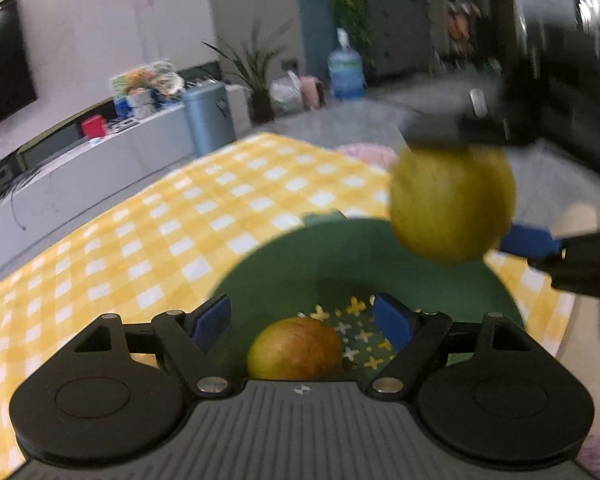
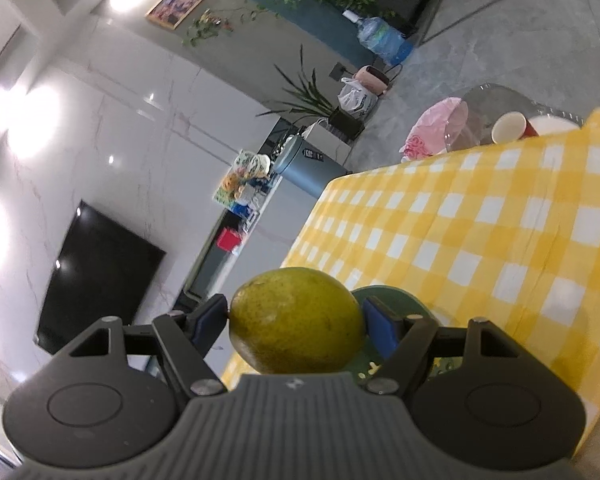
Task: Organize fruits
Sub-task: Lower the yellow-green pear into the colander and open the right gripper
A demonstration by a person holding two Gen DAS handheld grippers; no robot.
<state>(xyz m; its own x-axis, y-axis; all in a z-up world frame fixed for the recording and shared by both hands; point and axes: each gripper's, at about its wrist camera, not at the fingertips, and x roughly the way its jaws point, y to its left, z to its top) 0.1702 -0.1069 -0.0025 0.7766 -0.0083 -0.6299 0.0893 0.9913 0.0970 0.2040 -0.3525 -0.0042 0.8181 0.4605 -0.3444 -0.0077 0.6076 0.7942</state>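
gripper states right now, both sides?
Left gripper: open, empty, above the apple in the green bowl.
Right gripper: shut on the yellow-green fruit.

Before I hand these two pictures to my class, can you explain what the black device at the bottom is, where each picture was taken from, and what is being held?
A person holds a two-fingered tool in each hand, with a camera on each looking along its fingers. The left camera shows the left hand-held gripper open above a green bowl containing one reddish-yellow fruit. The bowl sits on a yellow checked tablecloth. The right camera shows the right hand-held gripper clamping a yellow-green fruit; the left view shows that fruit held above the bowl.
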